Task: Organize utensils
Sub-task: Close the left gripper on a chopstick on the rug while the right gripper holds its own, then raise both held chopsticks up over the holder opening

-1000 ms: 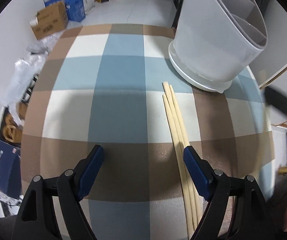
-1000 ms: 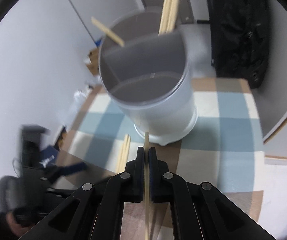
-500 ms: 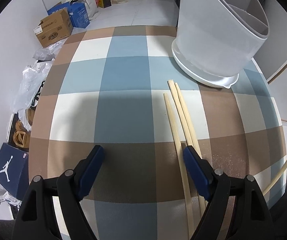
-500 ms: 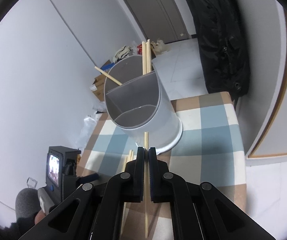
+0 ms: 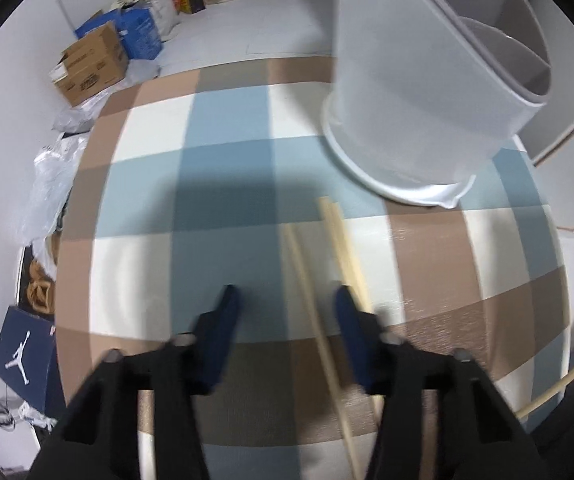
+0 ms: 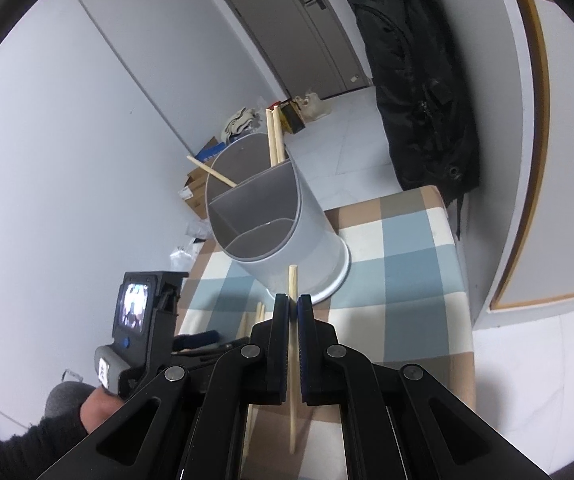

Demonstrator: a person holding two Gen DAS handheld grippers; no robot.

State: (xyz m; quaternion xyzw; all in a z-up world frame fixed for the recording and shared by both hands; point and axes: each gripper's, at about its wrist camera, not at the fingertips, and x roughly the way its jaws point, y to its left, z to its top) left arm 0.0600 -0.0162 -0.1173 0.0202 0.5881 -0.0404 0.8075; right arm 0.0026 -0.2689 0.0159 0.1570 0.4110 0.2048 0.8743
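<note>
- Checked tablecloth [image 5: 223,184] carried divided holder [image 5: 419,92] near far right corner.
- Left gripper [image 5: 287,312] closing around loose chopstick [image 5: 307,284], not yet gripping.
- Right gripper [image 6: 293,312] clenched on single chopstick [image 6: 293,280].

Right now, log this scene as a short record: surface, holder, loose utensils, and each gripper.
surface: checked tablecloth
holder: white divided holder, upright; several chopsticks already inside
loose utensils: chopsticks lying flat on the cloth, near the holder's base
left gripper: jaws closing around one loose chopstick, pads not yet pressing on it
right gripper: shut on a single chopstick, raised in front of the holder
</note>
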